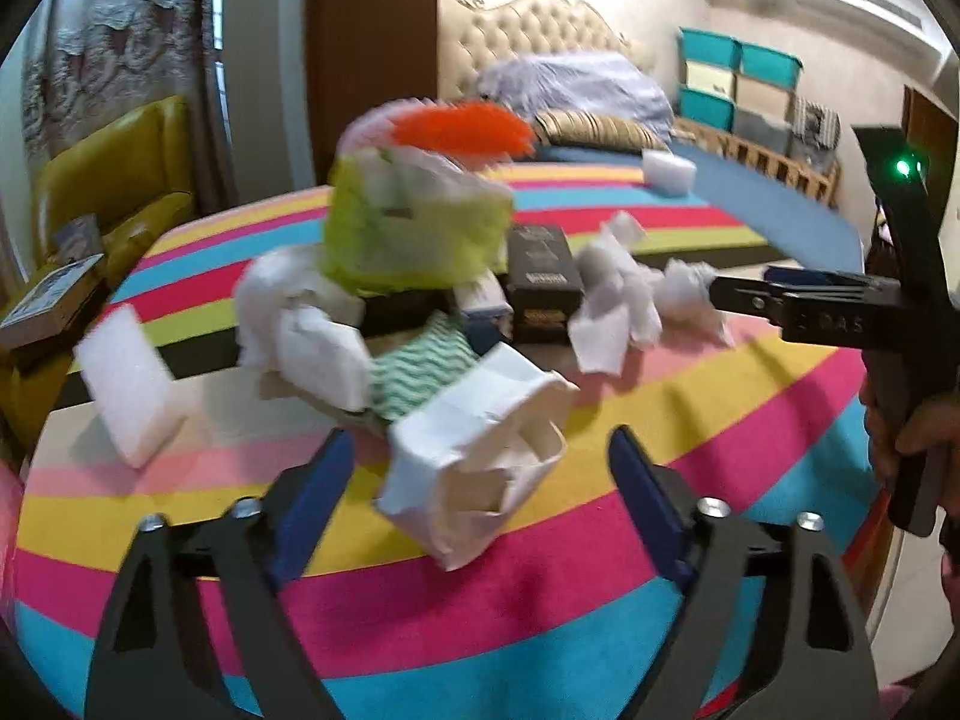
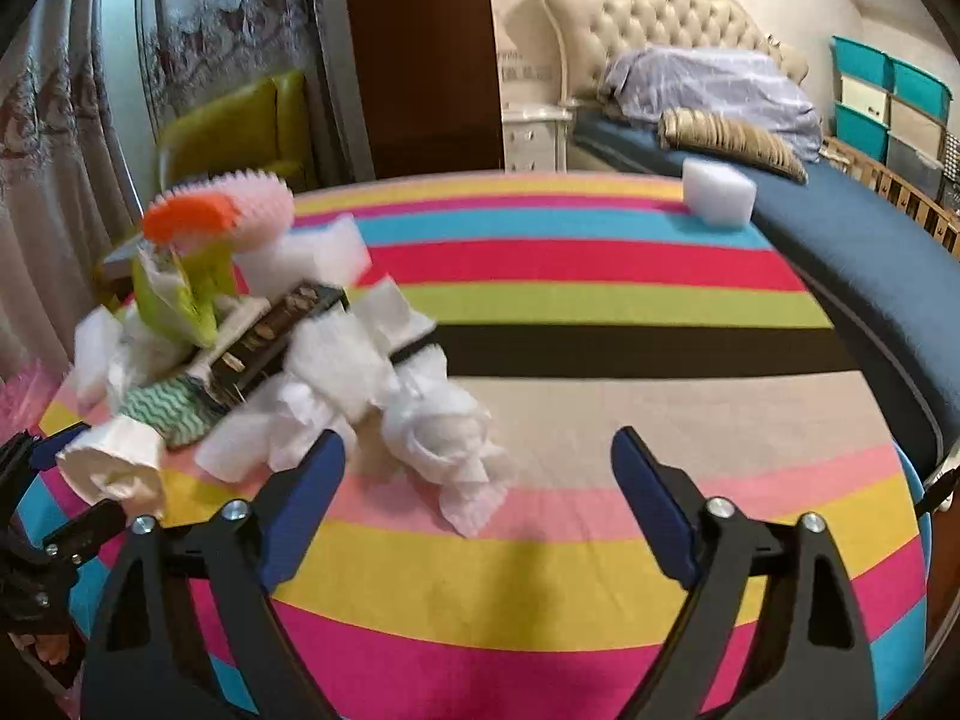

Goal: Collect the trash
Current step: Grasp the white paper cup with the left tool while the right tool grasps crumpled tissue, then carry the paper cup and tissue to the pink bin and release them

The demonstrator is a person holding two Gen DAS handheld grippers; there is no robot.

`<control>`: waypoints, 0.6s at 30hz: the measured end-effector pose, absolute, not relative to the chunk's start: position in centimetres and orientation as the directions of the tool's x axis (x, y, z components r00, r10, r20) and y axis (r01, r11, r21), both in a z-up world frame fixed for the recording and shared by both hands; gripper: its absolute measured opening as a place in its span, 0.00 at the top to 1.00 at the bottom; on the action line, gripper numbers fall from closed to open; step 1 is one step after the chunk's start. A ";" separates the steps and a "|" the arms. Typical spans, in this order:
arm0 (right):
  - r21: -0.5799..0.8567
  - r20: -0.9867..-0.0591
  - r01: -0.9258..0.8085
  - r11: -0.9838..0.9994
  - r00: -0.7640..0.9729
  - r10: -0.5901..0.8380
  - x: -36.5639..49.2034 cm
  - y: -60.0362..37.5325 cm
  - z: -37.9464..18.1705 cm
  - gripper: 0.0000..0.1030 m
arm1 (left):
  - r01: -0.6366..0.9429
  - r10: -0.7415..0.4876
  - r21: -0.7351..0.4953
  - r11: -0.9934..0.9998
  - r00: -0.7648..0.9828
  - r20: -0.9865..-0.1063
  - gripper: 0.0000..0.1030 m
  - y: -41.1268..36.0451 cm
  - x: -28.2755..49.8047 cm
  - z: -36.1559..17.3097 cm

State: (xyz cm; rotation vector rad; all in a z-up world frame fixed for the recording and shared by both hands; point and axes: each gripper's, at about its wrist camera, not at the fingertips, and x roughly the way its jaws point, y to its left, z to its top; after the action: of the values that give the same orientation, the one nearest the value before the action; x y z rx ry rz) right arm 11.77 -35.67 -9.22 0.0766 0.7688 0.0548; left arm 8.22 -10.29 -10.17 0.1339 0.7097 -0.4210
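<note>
A heap of trash lies on the striped round table (image 1: 690, 450): crumpled white tissues (image 1: 624, 288), a dark box (image 1: 543, 276), a green-striped cloth (image 1: 414, 366), a lime-green bag (image 1: 414, 228) topped by an orange brush (image 1: 462, 126), and white foam blocks (image 1: 126, 378). My left gripper (image 1: 480, 510) is open, its jaws on either side of a crushed white paper cup (image 1: 480, 462). My right gripper (image 2: 480, 498) is open, with crumpled tissue (image 2: 444, 438) just ahead between its jaws. It also shows in the left wrist view (image 1: 744, 300), tip at the tissues.
A lone foam block (image 2: 717, 192) sits at the table's far edge. A bed (image 2: 840, 252) lies behind on the right, a yellow-green chair (image 1: 114, 180) on the left, and curtains (image 2: 72, 90) at the far left. Storage bins (image 2: 888, 102) stand at the back right.
</note>
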 end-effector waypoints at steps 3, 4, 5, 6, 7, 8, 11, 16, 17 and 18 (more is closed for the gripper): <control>0.094 -0.719 -0.033 0.995 0.689 0.090 12.9 -35.5 -9.9 0.29 | 0.430 -0.328 -0.016 0.903 0.662 -0.674 0.41 -11.3 8.9 -10.7; 0.100 -0.728 -0.036 0.994 0.679 0.098 13.4 -35.4 -10.2 0.33 | 0.437 -0.328 -0.011 0.899 0.658 -0.678 0.44 -11.6 8.9 -10.8; 0.103 -0.732 -0.042 0.994 0.674 0.104 13.6 -35.3 -10.2 0.34 | 0.443 -0.327 -0.001 0.897 0.660 -0.676 0.44 -11.9 8.9 -10.9; 0.104 -0.736 -0.050 0.993 0.668 0.110 13.9 -35.2 -10.4 0.36 | 0.449 -0.330 0.002 0.893 0.660 -0.675 0.44 -12.0 8.8 -10.9; 0.102 -0.740 -0.058 0.993 0.662 0.115 14.3 -34.9 -10.5 0.38 | 0.458 -0.335 0.006 0.889 0.658 -0.674 0.45 -12.2 8.8 -10.9; 0.103 -0.744 -0.062 0.993 0.658 0.118 14.4 -34.8 -10.5 0.41 | 0.461 -0.335 0.010 0.887 0.660 -0.673 0.45 -12.4 8.7 -10.8; 0.126 -0.746 -0.082 0.989 0.649 0.149 14.7 -34.5 -10.5 0.64 | 0.481 -0.351 0.011 0.877 0.656 -0.668 0.45 -12.4 8.3 -10.7; 0.113 -0.706 -0.081 0.990 0.695 0.138 12.4 -34.0 -9.6 0.75 | 0.494 -0.369 0.009 0.870 0.662 -0.652 0.46 -11.6 7.1 -10.3; 0.114 -0.699 -0.081 0.990 0.702 0.138 11.8 -33.9 -9.4 0.75 | 0.493 -0.372 0.009 0.870 0.667 -0.646 0.46 -11.3 6.8 -10.1; 0.118 -0.687 -0.086 0.989 0.712 0.144 11.0 -33.7 -9.2 0.75 | 0.490 -0.371 0.011 0.871 0.674 -0.638 0.46 -10.9 6.5 -9.9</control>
State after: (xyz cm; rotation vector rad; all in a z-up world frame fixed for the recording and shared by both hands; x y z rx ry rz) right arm 10.97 -33.72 -9.18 0.0796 0.7679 0.1277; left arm 6.49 -10.88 -9.87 0.1876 0.6740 -0.4879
